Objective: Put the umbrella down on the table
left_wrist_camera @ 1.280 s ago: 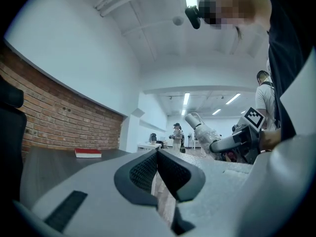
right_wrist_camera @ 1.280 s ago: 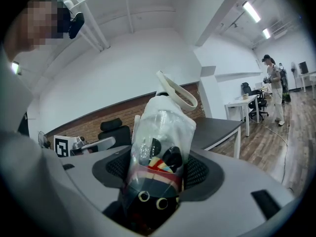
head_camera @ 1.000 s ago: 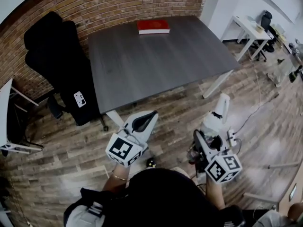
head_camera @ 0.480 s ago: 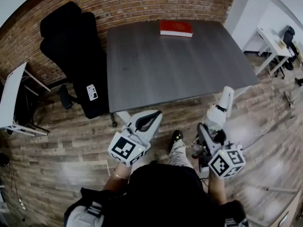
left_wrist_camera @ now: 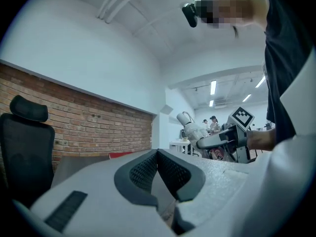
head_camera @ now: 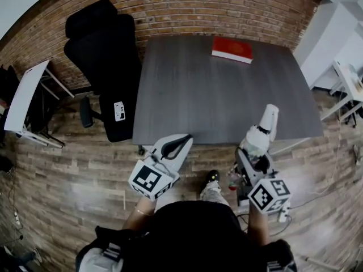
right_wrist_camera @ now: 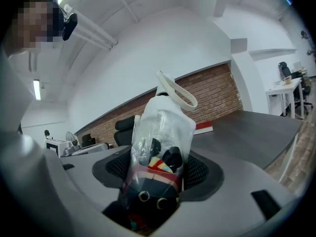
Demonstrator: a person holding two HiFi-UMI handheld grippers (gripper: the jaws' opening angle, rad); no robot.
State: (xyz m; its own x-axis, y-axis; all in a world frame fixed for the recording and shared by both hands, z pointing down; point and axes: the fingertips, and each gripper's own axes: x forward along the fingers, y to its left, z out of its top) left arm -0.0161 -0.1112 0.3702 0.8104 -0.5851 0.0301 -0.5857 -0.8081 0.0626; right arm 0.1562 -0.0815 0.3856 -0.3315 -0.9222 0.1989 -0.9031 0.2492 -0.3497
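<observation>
Closest to me, the right gripper [right_wrist_camera: 157, 168] has its jaws clamped on the umbrella [right_wrist_camera: 159, 132]. The umbrella is folded and wrapped in a clear plastic sleeve. Through the plastic I see dark fabric with red, yellow and light stripes, and two small metal rings low on it. I find no brand or words on the sleeve. Its white handle, with a white loop strap, sticks out past the jaws. In the head view the umbrella is in the air, and its handle end reaches over the near edge of the table [head_camera: 187, 101].

The left gripper [left_wrist_camera: 157, 154] has its two dark ribbed pads together at the tips, and nothing is between them. It is just in front of the table's near edge. Each gripper carries a cube with black-and-white square markers and no letters.

Between the grippers, lower down, one shoe [head_camera: 212, 176] of the person stands on the wooden floor.

Far across the grey table lies a red book [head_camera: 232, 49], near the brick wall; no title can be read. Left of the table stands a black office chair [head_camera: 105, 50] with a white tag [head_camera: 119, 110], but its print is too small to read.
</observation>
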